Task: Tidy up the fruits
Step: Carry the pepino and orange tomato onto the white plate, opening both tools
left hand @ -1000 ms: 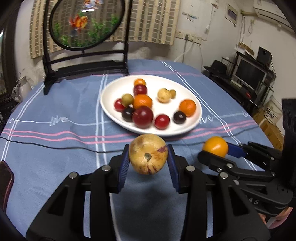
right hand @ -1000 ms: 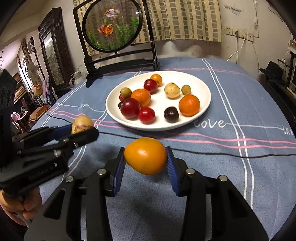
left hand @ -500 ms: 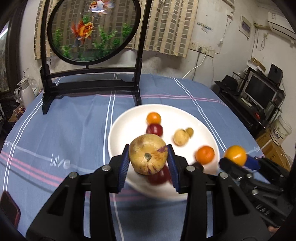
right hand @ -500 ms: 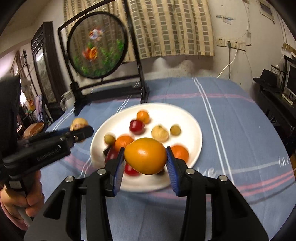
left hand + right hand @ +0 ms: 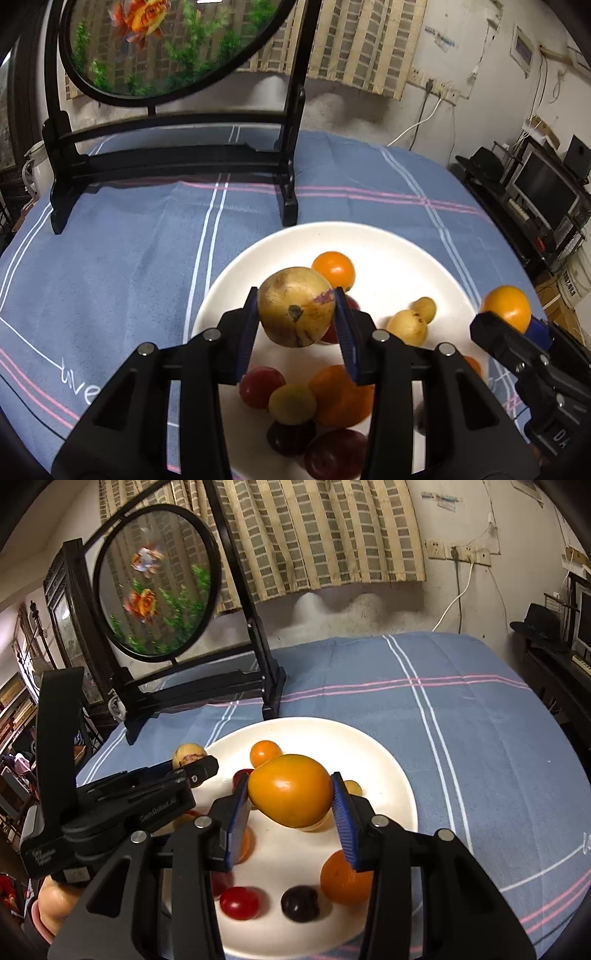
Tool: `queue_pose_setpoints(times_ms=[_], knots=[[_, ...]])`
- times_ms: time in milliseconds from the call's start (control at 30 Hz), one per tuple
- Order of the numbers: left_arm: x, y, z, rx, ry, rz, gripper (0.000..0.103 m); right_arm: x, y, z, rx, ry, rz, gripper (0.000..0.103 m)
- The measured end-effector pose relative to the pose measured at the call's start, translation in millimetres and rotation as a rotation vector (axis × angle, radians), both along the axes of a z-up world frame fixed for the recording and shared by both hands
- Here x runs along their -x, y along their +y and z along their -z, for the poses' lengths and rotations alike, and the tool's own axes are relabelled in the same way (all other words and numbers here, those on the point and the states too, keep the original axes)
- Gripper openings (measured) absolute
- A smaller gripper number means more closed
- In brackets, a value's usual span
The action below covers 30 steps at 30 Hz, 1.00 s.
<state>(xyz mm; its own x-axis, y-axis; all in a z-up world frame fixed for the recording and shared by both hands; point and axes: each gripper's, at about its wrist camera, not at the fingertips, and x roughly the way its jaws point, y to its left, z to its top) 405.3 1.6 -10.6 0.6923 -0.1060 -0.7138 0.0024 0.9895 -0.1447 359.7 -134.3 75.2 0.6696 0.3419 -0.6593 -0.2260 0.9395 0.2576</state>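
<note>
My left gripper (image 5: 295, 325) is shut on a tan, speckled round fruit (image 5: 295, 306) and holds it above the white plate (image 5: 388, 240). My right gripper (image 5: 290, 812) is shut on a smooth orange fruit (image 5: 290, 792) and holds it above the same plate (image 5: 384, 775). The plate holds several small fruits: oranges (image 5: 334, 269), red ones (image 5: 240, 902), a dark one (image 5: 300, 902) and small yellow ones (image 5: 408, 325). Each gripper shows in the other's view: the right one at the right (image 5: 506, 325), the left one at the left (image 5: 192, 766).
A black stand with a round goldfish screen (image 5: 170, 155) stands on the blue striped tablecloth (image 5: 122, 251) just behind the plate. A wall with curtain and sockets lies beyond. Shelves with a monitor (image 5: 546, 192) are at the right, off the table.
Both grippers have moved forward and up with their fruits, from in front of the plate to above it. The goldfish stand is much closer. Both grips are unchanged.
</note>
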Motion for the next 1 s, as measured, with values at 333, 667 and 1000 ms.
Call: queue_pose_setpoints(times_ms=[333,667,1000], knots=[[7.3,3.2,-15.0,-0.108,-0.041,-0.066,0.09,-9.7,2.6,21.5,0.042,0.045,-0.014,0.043],[9.2,17.2,-22.2,-0.114,-0.026,-0.13,0.091,-15.8,9.5,37.8,0.068,0.068,-0.032,0.043],[32.6,17.7,-52.7,-0.129,-0.064,-0.15,0.094,-18.9,14.9,39.5,0.077,0.071,-0.061,0.044]])
